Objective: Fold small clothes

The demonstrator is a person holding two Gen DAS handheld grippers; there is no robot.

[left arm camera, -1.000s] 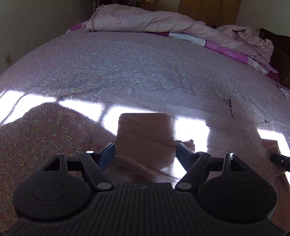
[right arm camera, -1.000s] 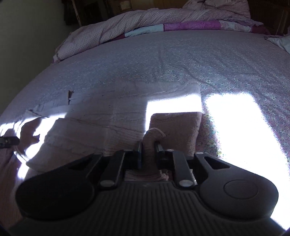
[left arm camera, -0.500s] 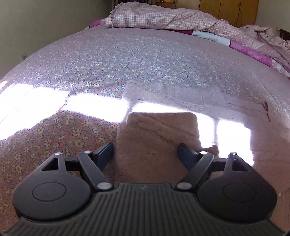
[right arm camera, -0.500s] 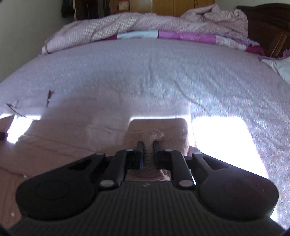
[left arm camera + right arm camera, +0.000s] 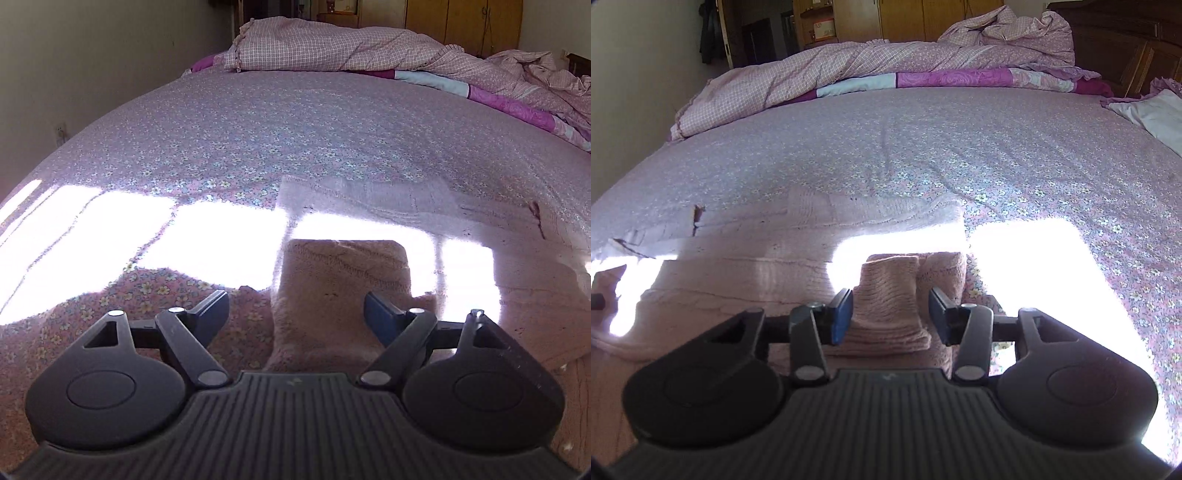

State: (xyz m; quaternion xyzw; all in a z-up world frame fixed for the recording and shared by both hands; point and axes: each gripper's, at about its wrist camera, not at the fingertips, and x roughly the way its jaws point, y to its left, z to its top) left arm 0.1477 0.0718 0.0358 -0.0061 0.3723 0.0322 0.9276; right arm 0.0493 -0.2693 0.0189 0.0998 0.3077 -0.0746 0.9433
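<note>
Pink sweater [image 5: 343, 280] flat on flowered bedsheet [image 5: 258, 122], sleeve between wide-open left gripper [image 5: 295, 314], cuff between opening right gripper [image 5: 891, 310], rumpled quilt [image 5: 849, 70] and wooden wardrobe [image 5: 905, 18] beyond.

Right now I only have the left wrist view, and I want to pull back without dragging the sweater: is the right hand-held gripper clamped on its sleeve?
Observer: No. The right hand-held gripper has its jaws opening. A raised ridge of the folded sleeve stands between the pads, and there is a clear gap at the right-hand pad.
Operator: Good. Is anything lying on the bed off that side that I could catch?
Observer: Only a white cloth at the far right edge of the bed, well away from the pink sweater.
</note>
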